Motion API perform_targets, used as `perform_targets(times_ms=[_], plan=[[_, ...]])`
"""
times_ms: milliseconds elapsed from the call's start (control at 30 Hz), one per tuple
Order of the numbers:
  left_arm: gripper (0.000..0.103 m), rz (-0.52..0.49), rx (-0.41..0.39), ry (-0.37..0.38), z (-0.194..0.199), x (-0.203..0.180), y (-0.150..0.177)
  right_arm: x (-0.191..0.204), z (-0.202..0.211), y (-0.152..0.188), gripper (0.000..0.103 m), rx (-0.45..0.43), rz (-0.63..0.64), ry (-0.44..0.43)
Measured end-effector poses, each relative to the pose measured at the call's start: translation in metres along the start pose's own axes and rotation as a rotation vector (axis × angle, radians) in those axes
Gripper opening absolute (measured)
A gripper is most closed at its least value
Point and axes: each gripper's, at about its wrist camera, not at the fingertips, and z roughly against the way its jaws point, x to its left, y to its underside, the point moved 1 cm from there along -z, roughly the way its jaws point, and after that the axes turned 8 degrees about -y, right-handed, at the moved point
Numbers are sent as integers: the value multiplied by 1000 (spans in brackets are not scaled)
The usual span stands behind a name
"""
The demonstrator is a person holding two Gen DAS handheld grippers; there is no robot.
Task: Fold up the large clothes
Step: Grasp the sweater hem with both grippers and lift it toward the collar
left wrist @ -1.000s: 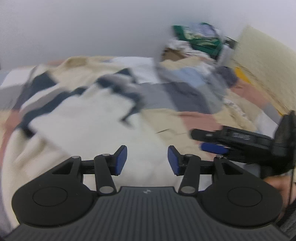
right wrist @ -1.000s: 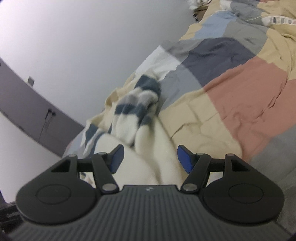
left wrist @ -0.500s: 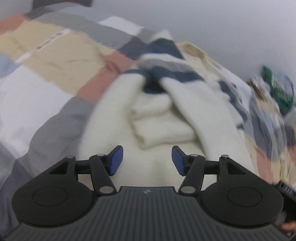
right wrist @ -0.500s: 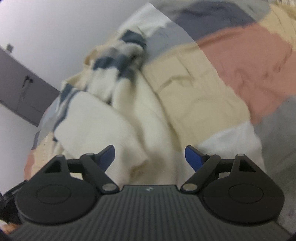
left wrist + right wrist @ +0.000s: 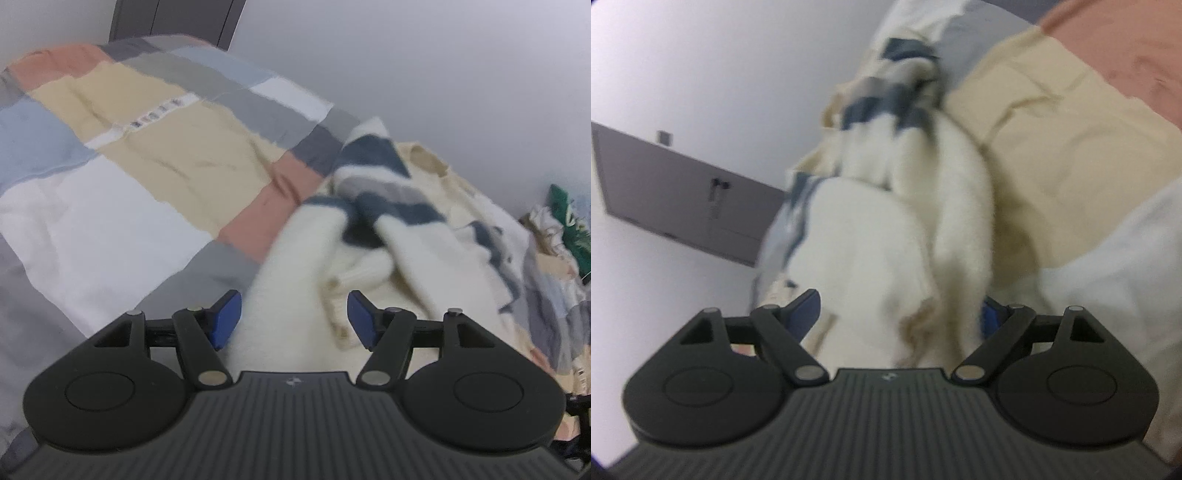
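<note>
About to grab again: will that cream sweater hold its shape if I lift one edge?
Probably not. The sweater lies bunched in soft folds, so it should droop. Its fuzzy knit likely grips well. The striped sleeve lies loose and may trail.

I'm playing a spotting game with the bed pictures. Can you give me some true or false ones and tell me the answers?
1. The fluffy sweater is cream with dark blue stripes. True.
2. The sweater lies on a wooden floor. False: it lies on a patchwork bedspread.
3. The left gripper is clamped shut. False: its jaws are opening, with cream fabric between them.
4. A pile of other clothes sits far off by the wall. True.
5. The wall is bright red. False: it is pale grey.
</note>
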Motion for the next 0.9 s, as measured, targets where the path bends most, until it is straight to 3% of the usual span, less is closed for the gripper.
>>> perform_targets(times_ms=[167,300,367,433,467,500,567,600,633,733,900], plan=[[69,32,135,-38,-36,6,9,-9,-11,8,86,50,1,126],[68,112,182,7,-48,16,14,-10,-26,17,81,122,56,184],[67,138,203,73,-47,18,15,-2,-30,20,57,138,88,140],[67,154,245,167,-46,16,20,9,-30,23,42,143,138,98],[67,126,247,172,-43,11,23,14,-29,24,32,141,165,96],[67,97,238,164,-39,8,24,18,-27,24,28,134,186,100],[54,86,237,178,-34,4,28,21,-21,23,23,115,201,111],[30,98,250,198,-32,5,30,24,-16,22,22,102,211,111],[20,109,258,217,-30,6,31,27,-12,20,21,82,216,105],[15,129,204,259,-9,10,28,36,14,16,19,16,203,36],[14,237,181,454,35,28,14,62,55,13,18,-53,225,-49]])
